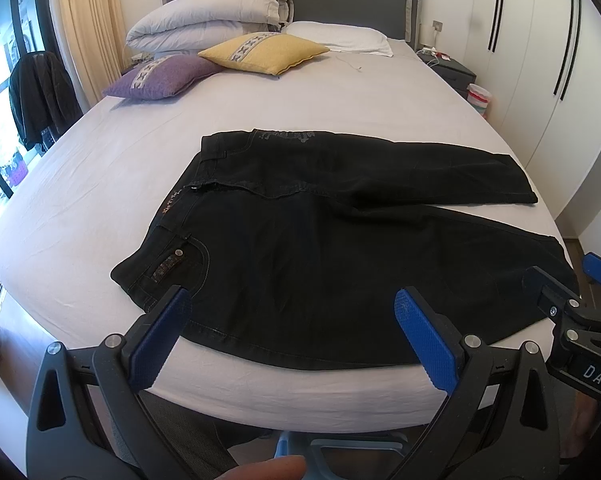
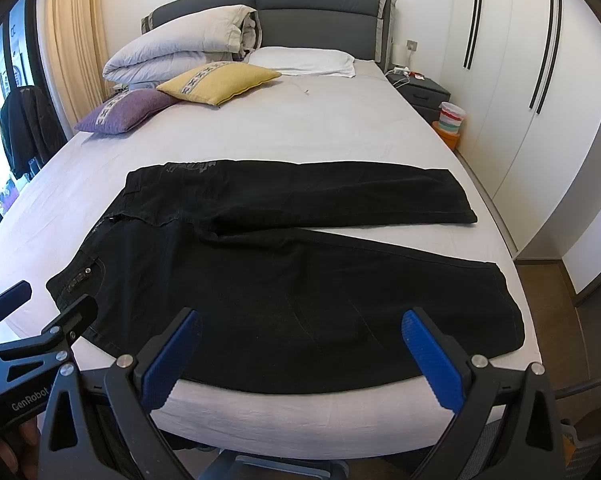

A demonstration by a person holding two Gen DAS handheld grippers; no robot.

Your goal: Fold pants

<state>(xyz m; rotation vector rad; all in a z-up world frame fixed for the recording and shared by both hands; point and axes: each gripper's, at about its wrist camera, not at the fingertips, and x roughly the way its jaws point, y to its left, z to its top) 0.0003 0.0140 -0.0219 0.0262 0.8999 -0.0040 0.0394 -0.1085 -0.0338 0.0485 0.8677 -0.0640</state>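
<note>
Pants, black, lie flat on the bed near its foot edge, long axis running across the bed from your left to your right. Waistband points left, toward the window side; both leg hems point right, toward the wardrobe. Legs are spread in a narrow V: far leg lies straight across, near leg angles slightly toward you, its hem close to the bed's right edge. A front pocket with a small rivet shows at the near left corner of the waist.

Your left gripper hovers over the near edge of the pants by the waist end, fingers spread wide and released, holding nothing. Your right gripper hovers over the near leg, fingers likewise spread apart and empty. Each gripper shows at the edge of the other's view, so the two sit side by side.

At the head of the bed: folded duvet, white pillow, yellow cushion, purple cushion. Nightstand stands to the right of the headboard.
</note>
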